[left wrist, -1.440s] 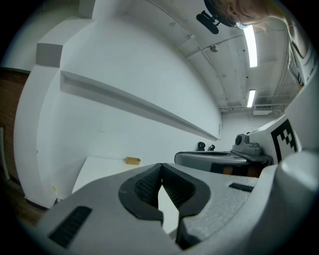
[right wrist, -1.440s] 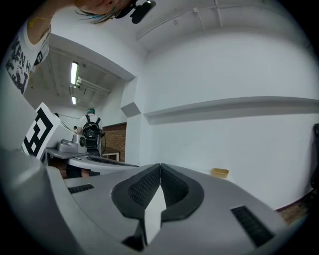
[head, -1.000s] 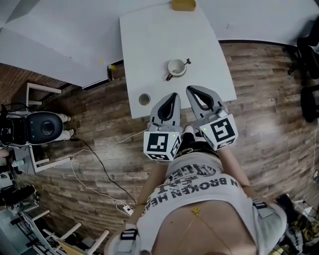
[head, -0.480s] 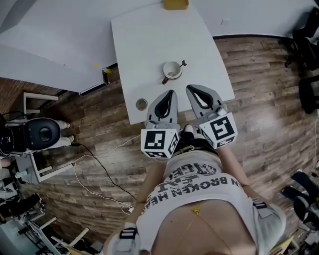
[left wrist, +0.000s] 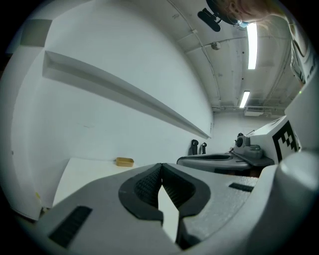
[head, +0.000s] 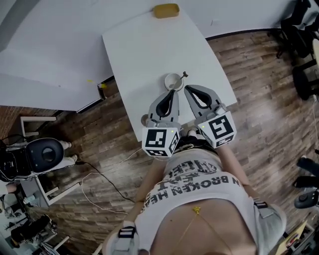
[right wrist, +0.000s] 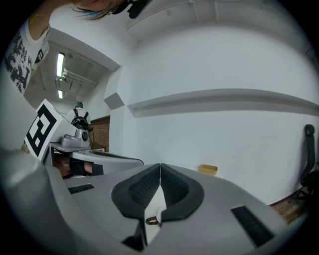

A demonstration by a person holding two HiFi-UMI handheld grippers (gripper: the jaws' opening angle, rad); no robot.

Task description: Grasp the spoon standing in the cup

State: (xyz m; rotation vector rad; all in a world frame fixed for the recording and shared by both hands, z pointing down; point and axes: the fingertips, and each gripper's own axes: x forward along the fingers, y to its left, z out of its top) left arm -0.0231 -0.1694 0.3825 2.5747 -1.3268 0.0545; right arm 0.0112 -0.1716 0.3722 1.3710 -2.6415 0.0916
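Head view: the spoon (head: 184,74), thin with a dark handle, leans out of a small round white cup (head: 172,81) near the frame's middle, on a smooth white table (head: 144,45). The cup sits just above the tips of the grey left gripper (head: 174,94) and right gripper (head: 187,89). Both are clenched on nothing, ribbed pads together.

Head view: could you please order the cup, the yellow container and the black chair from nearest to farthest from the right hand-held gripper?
1. Cup, just ahead and left of the right hand-held gripper.
2. Yellow container, at the table's far edge.
3. Black chair, off to the far right.
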